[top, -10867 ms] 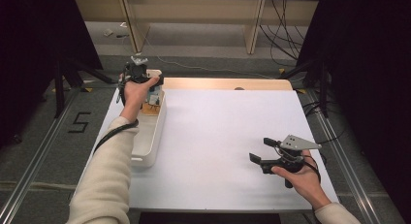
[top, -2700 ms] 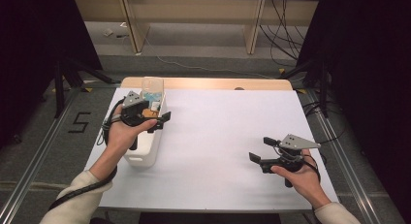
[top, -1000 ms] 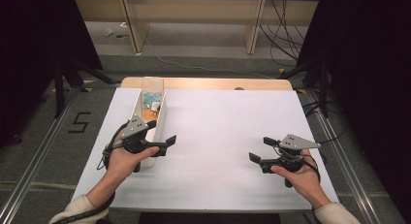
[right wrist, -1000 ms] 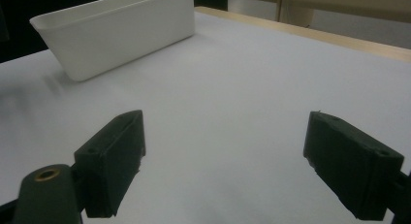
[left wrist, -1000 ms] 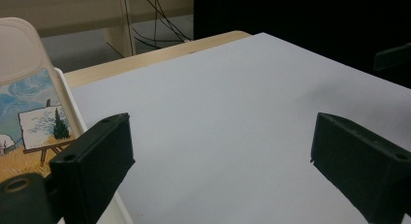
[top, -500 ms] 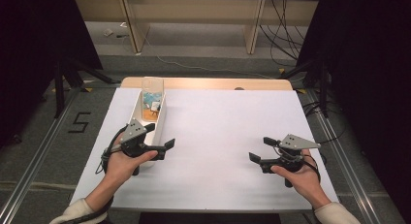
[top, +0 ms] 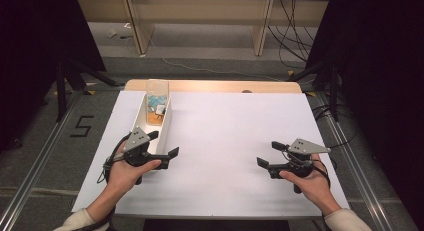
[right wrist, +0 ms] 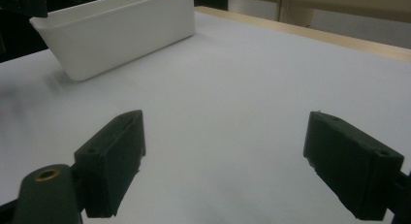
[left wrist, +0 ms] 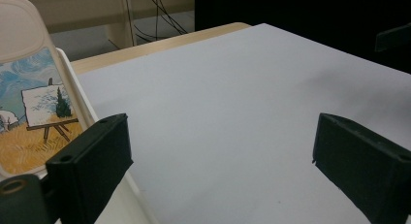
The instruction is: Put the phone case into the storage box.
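High view: my left gripper (top: 162, 150) sits at the near end of the white bin (top: 141, 122), on the left part of the white table sheet (top: 225, 141). Jaws are spread wide, nothing between them. One jaw is up against the bin's near end, the other hangs over bare sheet to its right; I can't tell whether the first one actually touches the wall.

The bin runs near-to-far along the left side of the sheet. At its far end stands a clear packet with a painted picture card (top: 156, 103): blue sky, yellow field, small easel. It's upright, leaning on the far wall, and rises above the rim.

Left gripper view: same picture card (left wrist: 29, 107) at the left edge, inside the bin wall (left wrist: 80, 95), just beyond my left-hand jaw. Open sheet between the jaws.

My right gripper (top: 268, 155) is on the right part of the sheet, well apart from the bin, in my hand (top: 309, 180) resting on the table. Jaws also spread wide, empty, pointing left toward the bin.

Right gripper view: both jaws low over the sheet, bin (right wrist: 121, 32) far off at upper left, side wall facing me. Wooden table edge (right wrist: 310, 35) shows past the sheet's far side.
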A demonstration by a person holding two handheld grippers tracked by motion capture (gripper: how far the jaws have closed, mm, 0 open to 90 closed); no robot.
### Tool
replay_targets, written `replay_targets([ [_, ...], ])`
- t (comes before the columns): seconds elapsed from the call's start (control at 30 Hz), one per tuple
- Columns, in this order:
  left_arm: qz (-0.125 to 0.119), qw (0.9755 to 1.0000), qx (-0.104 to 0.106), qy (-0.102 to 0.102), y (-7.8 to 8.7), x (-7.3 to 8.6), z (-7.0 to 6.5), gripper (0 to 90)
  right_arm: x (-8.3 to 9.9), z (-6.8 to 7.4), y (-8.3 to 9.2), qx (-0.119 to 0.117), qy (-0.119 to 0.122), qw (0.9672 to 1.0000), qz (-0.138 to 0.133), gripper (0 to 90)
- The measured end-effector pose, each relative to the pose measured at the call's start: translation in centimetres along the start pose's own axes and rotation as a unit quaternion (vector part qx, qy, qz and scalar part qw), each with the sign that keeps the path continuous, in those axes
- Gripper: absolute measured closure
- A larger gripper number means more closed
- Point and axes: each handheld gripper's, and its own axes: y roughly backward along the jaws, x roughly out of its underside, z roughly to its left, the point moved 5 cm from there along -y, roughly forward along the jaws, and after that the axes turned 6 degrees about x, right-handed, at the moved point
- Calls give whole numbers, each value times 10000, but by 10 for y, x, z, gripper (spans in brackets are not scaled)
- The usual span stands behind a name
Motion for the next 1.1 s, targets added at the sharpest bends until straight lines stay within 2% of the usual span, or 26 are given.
replay_targets([
  [0.53, 61, 9998, -57, -153, 2, 6, 0, 55, 0, 0, 0, -5, 4, 10000, -19, 158],
  [1.1, 85, 9999, -52, -123, 2, 9, 0, 54, 1, -1, 1, -5, -2, 10000, 2, 159],
])
